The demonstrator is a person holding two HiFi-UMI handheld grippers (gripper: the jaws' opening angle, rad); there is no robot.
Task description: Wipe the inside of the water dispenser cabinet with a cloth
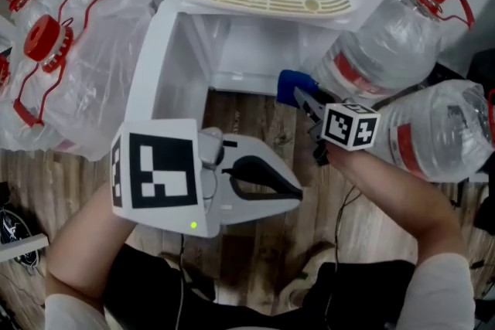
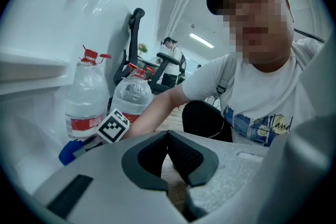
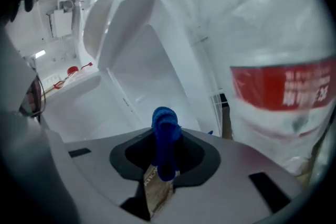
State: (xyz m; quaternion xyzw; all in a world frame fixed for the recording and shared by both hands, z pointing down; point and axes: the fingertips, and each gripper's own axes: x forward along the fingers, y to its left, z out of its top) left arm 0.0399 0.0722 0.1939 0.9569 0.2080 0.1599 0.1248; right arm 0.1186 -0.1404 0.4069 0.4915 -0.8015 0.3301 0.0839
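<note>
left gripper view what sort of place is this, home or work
Probably an office or similar workplace: long ceiling strip lights, a second person in the background, and large clear plastic water jugs with red caps beside the white water dispenser cabinet.

Blue cloth (image 3: 166, 134) between dark-grey jaws; white cabinet (image 3: 142, 55) beyond them; clear bottles (image 1: 379, 58) beside, with red caps and labels.
</note>
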